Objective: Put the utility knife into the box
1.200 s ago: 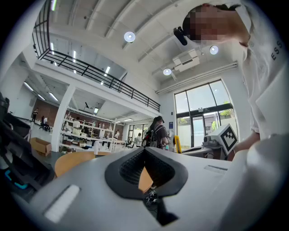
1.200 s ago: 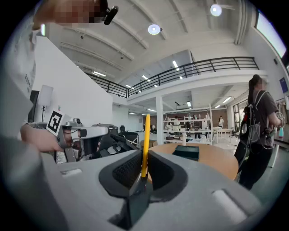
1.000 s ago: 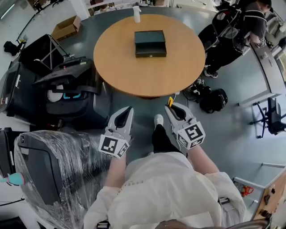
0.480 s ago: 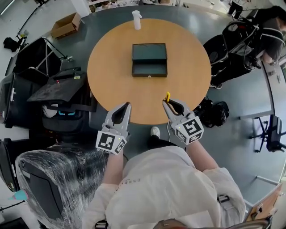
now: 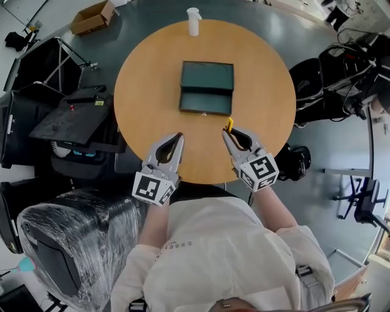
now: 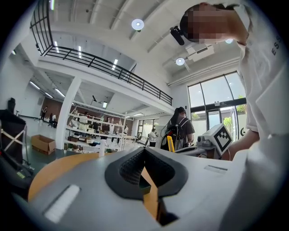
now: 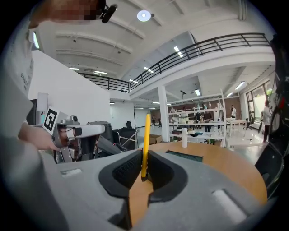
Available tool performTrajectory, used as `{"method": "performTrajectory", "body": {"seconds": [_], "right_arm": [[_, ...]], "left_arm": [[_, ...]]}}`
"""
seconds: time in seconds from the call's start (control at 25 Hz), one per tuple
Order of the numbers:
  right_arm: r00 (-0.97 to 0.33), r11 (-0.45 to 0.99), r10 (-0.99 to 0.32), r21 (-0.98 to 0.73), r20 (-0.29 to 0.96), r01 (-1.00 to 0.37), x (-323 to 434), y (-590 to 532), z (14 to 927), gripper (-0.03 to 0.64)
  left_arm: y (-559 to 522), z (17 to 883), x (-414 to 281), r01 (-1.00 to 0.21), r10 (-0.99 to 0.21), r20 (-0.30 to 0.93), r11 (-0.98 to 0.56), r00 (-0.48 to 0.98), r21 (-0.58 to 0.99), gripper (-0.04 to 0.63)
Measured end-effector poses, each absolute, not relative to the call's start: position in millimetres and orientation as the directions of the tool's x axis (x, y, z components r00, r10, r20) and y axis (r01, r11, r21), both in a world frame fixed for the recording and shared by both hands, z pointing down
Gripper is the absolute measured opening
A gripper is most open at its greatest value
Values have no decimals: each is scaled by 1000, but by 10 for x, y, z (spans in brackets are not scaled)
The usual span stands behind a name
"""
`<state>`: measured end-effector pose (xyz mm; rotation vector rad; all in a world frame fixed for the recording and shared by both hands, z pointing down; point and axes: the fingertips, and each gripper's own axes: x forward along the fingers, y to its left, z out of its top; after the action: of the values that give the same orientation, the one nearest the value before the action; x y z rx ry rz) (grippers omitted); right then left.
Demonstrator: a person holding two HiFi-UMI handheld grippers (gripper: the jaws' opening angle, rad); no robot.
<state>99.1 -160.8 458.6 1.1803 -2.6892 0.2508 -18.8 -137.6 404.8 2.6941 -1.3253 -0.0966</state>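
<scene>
A dark green box [image 5: 206, 87] lies open in the middle of the round wooden table [image 5: 140, 91]; in the right gripper view the box [image 7: 185, 156] lies ahead on the tabletop. My right gripper [image 5: 227, 132] hovers over the table's near edge, shut on a yellow utility knife [image 5: 230, 125] that stands upright between its jaws [image 7: 145, 143]. The box is a short way beyond the knife. My left gripper [image 5: 178, 136] hangs beside it over the same edge, shut with nothing in it. From the left gripper view I see the knife [image 6: 170, 143] and the right gripper's marker cube [image 6: 221, 137].
A white bottle [image 5: 194, 21] stands at the table's far edge. Black cases [image 5: 70, 116] and a plastic-wrapped chair [image 5: 67, 244] crowd the left. A cardboard box [image 5: 92, 16] lies on the floor far left. Bags [image 5: 297, 161] and chairs stand at the right.
The person has stepped up to the table. Both grippers, earlier over the floor, now sit over the table's near edge. The right gripper still holds the knife.
</scene>
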Motion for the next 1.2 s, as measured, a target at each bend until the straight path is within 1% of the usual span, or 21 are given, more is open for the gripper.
{"method": "performTrajectory", "body": {"seconds": [0.2,0.48,0.6,0.8,1.0,1.2], "right_arm": [[-663,671,-683,-97,306,-735,871,-1894,4842,34],[-606,665,-642,-51,469,-745,865,-2478,5320,34],[-601,689,-592,-50,536,-723,736,-2682,5602,34],[-583,763,-473,-23,661,-645,517,-2998,6070,34],[-523,741,-367,-98,769,-664,479,-3168,6485,34],[-453,751,-278,-102,847,-652,509,-3204,6842,34]], "left_arm": [[-1655,4151,-183,-773,-781,23,-612,624,166,17],[-2230,4351,-255,-751,-757,55,-631,651,195,17],[-2433,4442,-304,-740,-746,66,-639,663,211,17],[-2673,4586,-309,-728,-735,77,-642,674,239,17],[-2824,4779,-400,-728,-730,109,-632,674,267,17],[-2883,4901,-399,-716,-715,127,-638,687,284,17]]}}
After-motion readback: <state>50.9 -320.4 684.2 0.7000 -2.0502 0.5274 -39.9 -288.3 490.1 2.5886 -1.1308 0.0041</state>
